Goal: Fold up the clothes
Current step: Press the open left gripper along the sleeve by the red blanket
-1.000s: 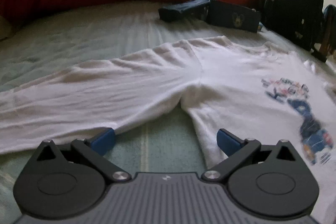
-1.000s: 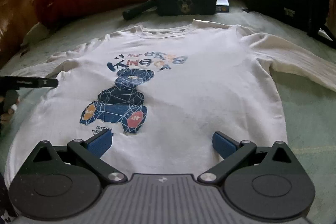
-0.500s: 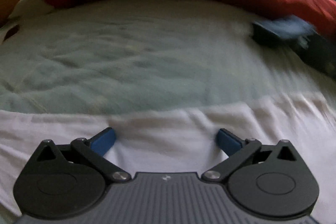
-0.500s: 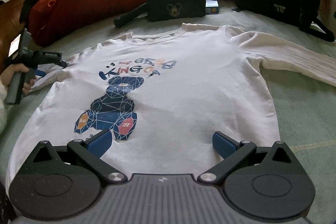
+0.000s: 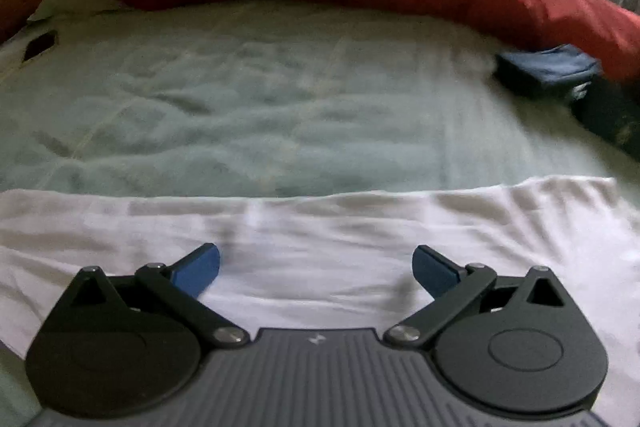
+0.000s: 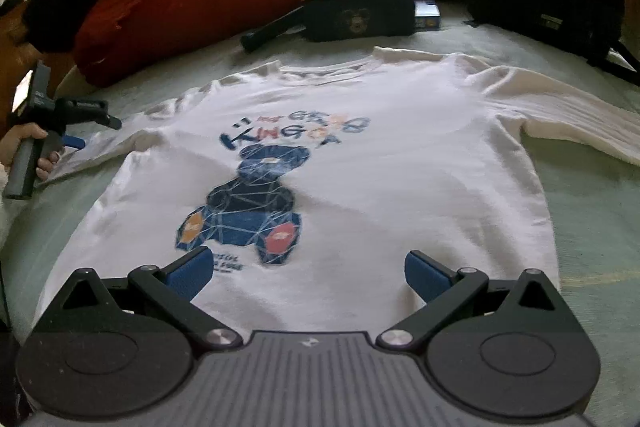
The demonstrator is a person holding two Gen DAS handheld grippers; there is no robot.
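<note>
**A:** Where do you stand with the shirt (image 6: 360, 155)?

**B:** It lies flat, print up, on the green bedsheet (image 5: 260, 99), both sleeves spread out. A second ago your left gripper (image 5: 316, 267) looked at the armpit; now it has swung over the left sleeve (image 5: 320, 227), jaws apart, nothing held.

**A:** And the other one?

**B:** Your right gripper (image 6: 306, 269) hangs over the hem, jaws also apart. You look set to take that sleeve first.
</note>
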